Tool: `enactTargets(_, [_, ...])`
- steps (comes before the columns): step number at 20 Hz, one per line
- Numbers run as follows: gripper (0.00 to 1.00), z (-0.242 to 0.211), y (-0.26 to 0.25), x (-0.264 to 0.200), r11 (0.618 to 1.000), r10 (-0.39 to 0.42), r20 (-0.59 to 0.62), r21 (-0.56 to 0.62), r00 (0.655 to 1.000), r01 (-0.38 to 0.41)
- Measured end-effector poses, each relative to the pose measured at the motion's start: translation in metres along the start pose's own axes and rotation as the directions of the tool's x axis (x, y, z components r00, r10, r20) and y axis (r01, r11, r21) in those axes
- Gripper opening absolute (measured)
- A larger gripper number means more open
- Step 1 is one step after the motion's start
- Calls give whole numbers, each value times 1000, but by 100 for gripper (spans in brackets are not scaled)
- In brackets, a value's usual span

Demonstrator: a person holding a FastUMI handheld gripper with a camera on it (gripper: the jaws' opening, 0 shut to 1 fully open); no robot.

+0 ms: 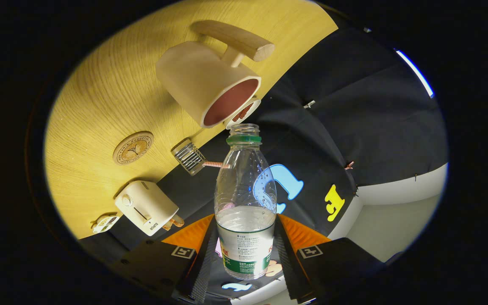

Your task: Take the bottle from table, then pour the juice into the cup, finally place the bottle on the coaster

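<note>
We see a light wood-grain table (112, 89). On it stand a cream cup (203, 80) with a wooden handle, a round wooden coaster (133, 148), a small clear ribbed glass (189, 158), and a cream toaster (145, 207).

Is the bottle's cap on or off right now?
Off. The bottle, clamped between the gripper fingers, shows an open mouth beside the cup.

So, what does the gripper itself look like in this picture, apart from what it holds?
The gripper has two flat, wedge-shaped fingers with ribbed inner faces. Each sits on a black block with a small square black-and-white marker. Orange panels show behind the fingers.
</note>
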State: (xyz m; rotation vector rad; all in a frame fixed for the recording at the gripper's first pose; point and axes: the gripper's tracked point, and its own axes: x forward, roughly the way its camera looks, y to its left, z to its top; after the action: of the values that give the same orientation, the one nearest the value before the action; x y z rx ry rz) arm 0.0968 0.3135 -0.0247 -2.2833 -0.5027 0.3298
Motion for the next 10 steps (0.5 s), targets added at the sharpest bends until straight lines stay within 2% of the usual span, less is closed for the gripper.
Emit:
enactTargets(5, [73,1,3,-3,999,4,-4,43,1000,-4])
enactTargets(10, [73,1,27,-4,975,51,-22,216,998,-45])
